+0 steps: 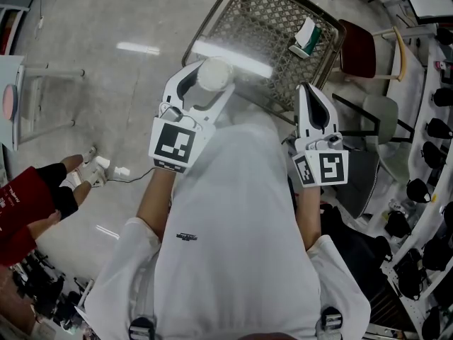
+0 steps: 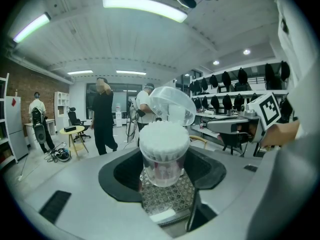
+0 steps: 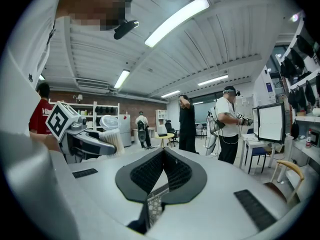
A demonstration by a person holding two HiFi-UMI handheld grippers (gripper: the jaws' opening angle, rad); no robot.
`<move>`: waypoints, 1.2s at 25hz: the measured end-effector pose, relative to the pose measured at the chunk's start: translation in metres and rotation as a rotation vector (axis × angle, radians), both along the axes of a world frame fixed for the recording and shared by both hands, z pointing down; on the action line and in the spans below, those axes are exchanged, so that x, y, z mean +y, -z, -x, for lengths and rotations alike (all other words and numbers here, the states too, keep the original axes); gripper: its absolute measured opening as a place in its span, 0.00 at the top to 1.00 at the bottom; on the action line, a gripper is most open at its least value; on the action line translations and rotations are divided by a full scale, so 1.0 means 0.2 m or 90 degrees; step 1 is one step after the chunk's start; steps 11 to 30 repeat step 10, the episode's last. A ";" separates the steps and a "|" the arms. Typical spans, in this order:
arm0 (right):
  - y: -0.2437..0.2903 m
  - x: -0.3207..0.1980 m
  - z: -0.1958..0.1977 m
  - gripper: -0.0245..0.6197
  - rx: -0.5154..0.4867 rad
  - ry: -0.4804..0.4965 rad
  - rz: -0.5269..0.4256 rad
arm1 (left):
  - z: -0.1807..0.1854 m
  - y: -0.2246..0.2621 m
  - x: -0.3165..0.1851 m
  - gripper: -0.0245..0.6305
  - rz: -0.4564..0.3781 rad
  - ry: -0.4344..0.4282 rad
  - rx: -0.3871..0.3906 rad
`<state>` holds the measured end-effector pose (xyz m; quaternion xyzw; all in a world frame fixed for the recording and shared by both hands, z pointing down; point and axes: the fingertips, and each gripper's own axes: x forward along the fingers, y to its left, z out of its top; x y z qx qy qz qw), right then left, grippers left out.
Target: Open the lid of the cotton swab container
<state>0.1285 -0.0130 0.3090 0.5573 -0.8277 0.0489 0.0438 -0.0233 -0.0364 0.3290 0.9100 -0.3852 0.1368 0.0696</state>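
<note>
My left claw (image 2: 164, 176) grips the cotton swab container (image 2: 164, 156) upright. Its own view shows the clear lid (image 2: 172, 104) tipped back and the swabs bare, which the head view leaves unclear. My right claw (image 3: 161, 164) is clenched empty, apart from the container. A wire-mesh basket (image 1: 276, 27) lies below.

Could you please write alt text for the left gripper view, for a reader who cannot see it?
The left gripper holds a clear cotton swab container between its jaws, with the lid tipped open behind the white swab tips. Beyond it is a bright workroom where several people stand.
</note>
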 end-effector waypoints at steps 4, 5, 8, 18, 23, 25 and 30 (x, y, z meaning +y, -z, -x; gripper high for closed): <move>0.01 0.00 0.01 0.96 0.000 -0.001 0.000 | 0.00 0.01 0.00 0.59 0.001 -0.003 -0.001; 0.01 0.00 0.01 0.96 0.000 -0.001 0.000 | 0.00 0.00 0.00 0.59 0.002 -0.004 -0.001; 0.00 -0.01 0.00 0.96 0.001 -0.002 0.001 | -0.01 0.00 -0.01 0.59 0.001 -0.007 -0.002; -0.01 -0.01 0.00 0.96 0.001 -0.002 0.001 | -0.02 -0.01 -0.01 0.59 0.000 -0.008 -0.002; -0.01 -0.01 0.00 0.96 0.001 -0.002 0.001 | -0.02 -0.01 -0.01 0.59 0.000 -0.008 -0.002; -0.01 -0.01 0.00 0.96 0.001 -0.002 0.001 | -0.02 -0.01 -0.01 0.59 0.000 -0.008 -0.002; -0.01 -0.01 0.00 0.96 0.001 -0.002 0.001 | -0.02 -0.01 -0.01 0.59 0.000 -0.008 -0.002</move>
